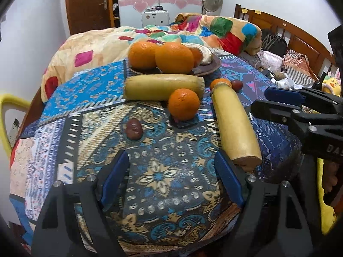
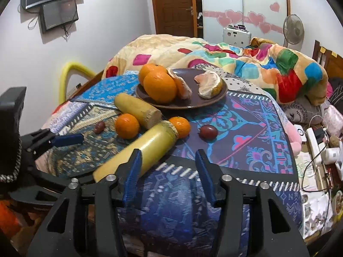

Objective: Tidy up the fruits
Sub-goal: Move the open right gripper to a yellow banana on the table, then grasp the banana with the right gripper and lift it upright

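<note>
A brown plate (image 2: pixel 193 105) at the back of the patterned cloth holds two oranges (image 2: pixel 159 86) and peeled segments (image 2: pixel 209 85). On the cloth lie two yellow stalk pieces (image 1: pixel 163 86) (image 1: pixel 233 126), two small oranges (image 1: pixel 183 103) (image 2: pixel 180 126) and two small dark red fruits (image 1: pixel 134 128) (image 2: pixel 208 131). My left gripper (image 1: pixel 171 167) is open and empty, near the front edge, facing the near dark fruit. My right gripper (image 2: pixel 168 160) is open and empty, beside the near end of the long stalk (image 2: pixel 137 150).
The cloth (image 1: pixel 158 175) covers a rounded surface that drops off at the front. A colourful quilt (image 2: pixel 257 64) is heaped behind the plate. A yellow chair (image 1: pixel 8 115) stands at the left. Cables and small boxes (image 2: pixel 317 143) lie at the right.
</note>
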{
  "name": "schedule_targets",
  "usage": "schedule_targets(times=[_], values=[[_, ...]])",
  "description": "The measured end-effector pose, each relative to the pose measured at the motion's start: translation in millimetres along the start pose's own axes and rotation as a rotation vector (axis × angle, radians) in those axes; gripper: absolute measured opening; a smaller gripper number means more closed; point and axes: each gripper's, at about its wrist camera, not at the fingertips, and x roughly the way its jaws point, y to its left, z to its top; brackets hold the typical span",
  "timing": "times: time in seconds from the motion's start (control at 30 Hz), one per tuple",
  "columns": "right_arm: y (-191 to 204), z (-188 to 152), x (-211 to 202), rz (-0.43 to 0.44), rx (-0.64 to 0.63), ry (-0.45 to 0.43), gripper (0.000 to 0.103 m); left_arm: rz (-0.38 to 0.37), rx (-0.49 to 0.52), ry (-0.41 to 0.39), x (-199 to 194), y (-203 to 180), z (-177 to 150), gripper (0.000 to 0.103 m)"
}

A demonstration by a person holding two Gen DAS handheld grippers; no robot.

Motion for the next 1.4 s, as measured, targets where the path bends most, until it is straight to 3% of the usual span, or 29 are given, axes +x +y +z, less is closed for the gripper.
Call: schedule_targets(times=[0.07,0.27,0.5,0.7,0.77,0.83,1.0,1.17,1.4], values=[[7.5,2.6,3.2,0.014,0.014,-0.001,0.065,0.023,-0.005,-0.010,-5.8,5.5,-2.0,0.083],[30.4,8.1,29.8,0.031,0.024,0.046,0.066,0.090,-0.030,-0.047,-25.3,30.1,-12.4,0.083],[34.8,7.2,50.6,0.027,0.025,0.109,0.071,0.112,-0.062,-0.057,-36.6,49.6,-21.5,0.083],[27.0,5.5,34.4,0.065,-0.024,0.153,0.053,0.104,-0.061,-0.071,-37.9,47.7,-20.7,0.083],[26.7,2.2,26.7,0.047,-0.069,0.170,0.041,0.099,-0.057,-0.077,-38.0,44.8,-19.3,0.083],[26.4,-2.1,20.2,0.013,-0.130,0.192,0.035,0.093,-0.053,-0.082,-37.7,41.0,-17.6,0.083],[13.6,-5.0,11.7,-0.003,-0.133,0.212,0.035,0.078,-0.031,-0.090,-34.8,29.8,-13.3,0.083],[13.5,-0.4,17.4,0.018,-0.116,0.165,0.036,0.075,-0.010,-0.081,-29.1,20.7,-6.0,0.083],[6.6,12.7,42.2,0.096,-0.058,0.141,0.035,0.062,0.001,-0.078,-19.3,14.7,7.6,0.083]])
